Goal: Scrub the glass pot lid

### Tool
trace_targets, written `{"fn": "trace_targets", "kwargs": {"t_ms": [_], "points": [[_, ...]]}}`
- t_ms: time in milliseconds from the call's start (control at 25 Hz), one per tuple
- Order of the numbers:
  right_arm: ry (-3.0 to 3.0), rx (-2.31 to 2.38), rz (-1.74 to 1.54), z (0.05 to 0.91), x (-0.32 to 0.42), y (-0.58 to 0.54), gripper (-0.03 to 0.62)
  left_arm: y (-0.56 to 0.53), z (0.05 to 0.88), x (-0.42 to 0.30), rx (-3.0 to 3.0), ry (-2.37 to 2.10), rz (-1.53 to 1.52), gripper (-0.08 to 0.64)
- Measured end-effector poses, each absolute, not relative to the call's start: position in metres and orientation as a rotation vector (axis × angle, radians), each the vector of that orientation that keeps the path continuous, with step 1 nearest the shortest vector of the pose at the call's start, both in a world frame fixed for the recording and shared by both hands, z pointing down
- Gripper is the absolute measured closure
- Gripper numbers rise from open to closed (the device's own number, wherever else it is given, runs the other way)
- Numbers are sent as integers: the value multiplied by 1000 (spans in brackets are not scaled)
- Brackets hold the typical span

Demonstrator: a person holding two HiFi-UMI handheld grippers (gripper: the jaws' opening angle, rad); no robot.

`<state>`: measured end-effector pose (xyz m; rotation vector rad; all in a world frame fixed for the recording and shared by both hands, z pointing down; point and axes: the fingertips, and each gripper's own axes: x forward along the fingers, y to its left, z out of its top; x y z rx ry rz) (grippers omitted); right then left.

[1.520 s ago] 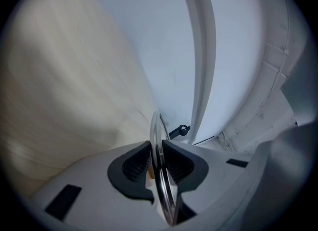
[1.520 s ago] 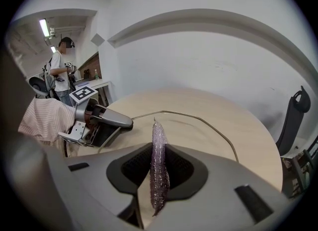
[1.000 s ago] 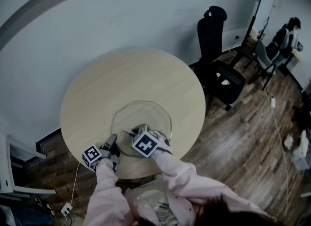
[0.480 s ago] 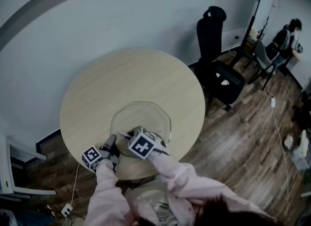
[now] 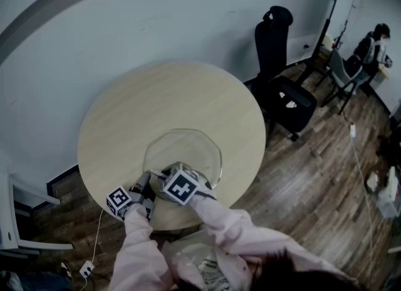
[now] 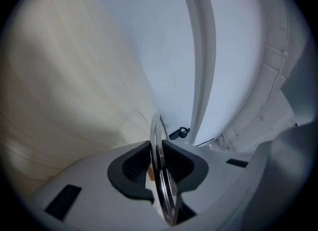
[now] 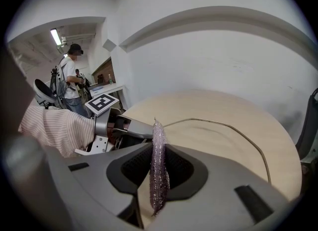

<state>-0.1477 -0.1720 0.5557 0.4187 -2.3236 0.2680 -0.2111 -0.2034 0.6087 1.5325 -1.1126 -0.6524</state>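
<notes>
Sliding a little toward the left hand-held gripper (image 6: pixel 159 159), which is pinching the rim of the glass pot lid (image 5: pixel 185 148) on the counter (image 5: pixel 164 96), the right hand-held gripper (image 7: pixel 158 175) is squeezing a sparkly scrubber (image 7: pixel 158 143) and should be rubbing softly.

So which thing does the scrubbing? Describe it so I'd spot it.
Find the round pale wooden table; the glass pot lid lies at its near edge. Over the lid, the right gripper pinches a thin scrubbing cloth in its fingers: the only glittery purple thing there.
</notes>
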Motion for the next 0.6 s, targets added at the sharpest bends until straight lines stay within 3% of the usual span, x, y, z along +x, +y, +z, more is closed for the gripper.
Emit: {"fn": "trace_targets", "kwargs": {"t_ms": [600], "points": [[-2371, 435, 371, 556, -151, -171, 506, -202, 606, -211, 1532, -1125, -664, 494]]}}
